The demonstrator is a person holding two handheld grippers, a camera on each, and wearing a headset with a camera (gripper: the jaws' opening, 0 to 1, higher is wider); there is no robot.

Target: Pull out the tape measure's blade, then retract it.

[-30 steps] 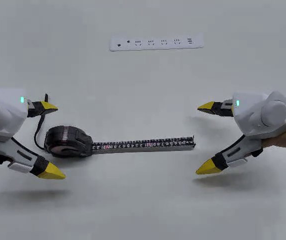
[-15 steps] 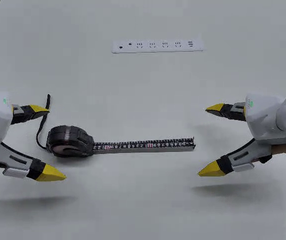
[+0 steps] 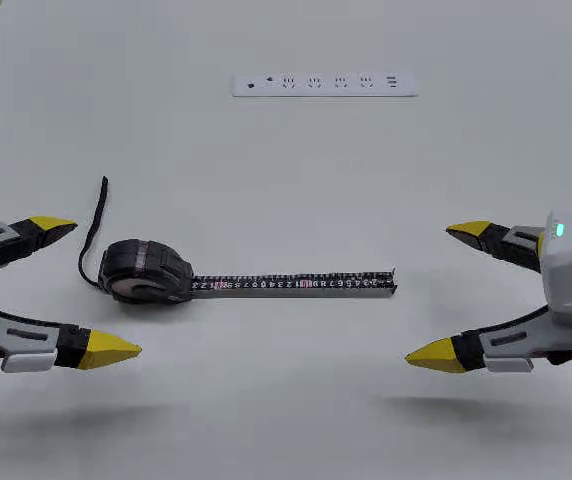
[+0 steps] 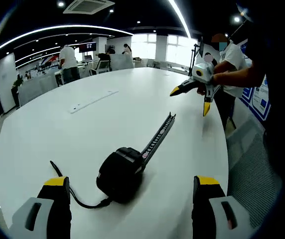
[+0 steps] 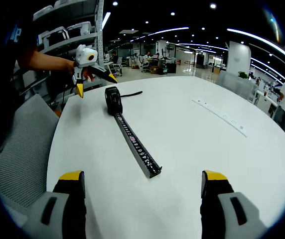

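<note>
Right claw [image 3: 428, 292] farther from flat blade [image 3: 296, 284]

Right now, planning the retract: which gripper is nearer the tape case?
Left. The left gripper is open, the case just ahead between its jaws; the right gripper, also open, sits beyond the blade tip at the far end.

My left gripper [image 3: 104, 289] at the left of the table [image 3: 286, 410], the tape measure [image 3: 144, 271] just ahead of it, its blade [image 3: 296, 284] lying flat rightward, blade tip apart from my right gripper [image 3: 429, 292], a power strip [image 3: 324, 85] well behind them all.
</note>
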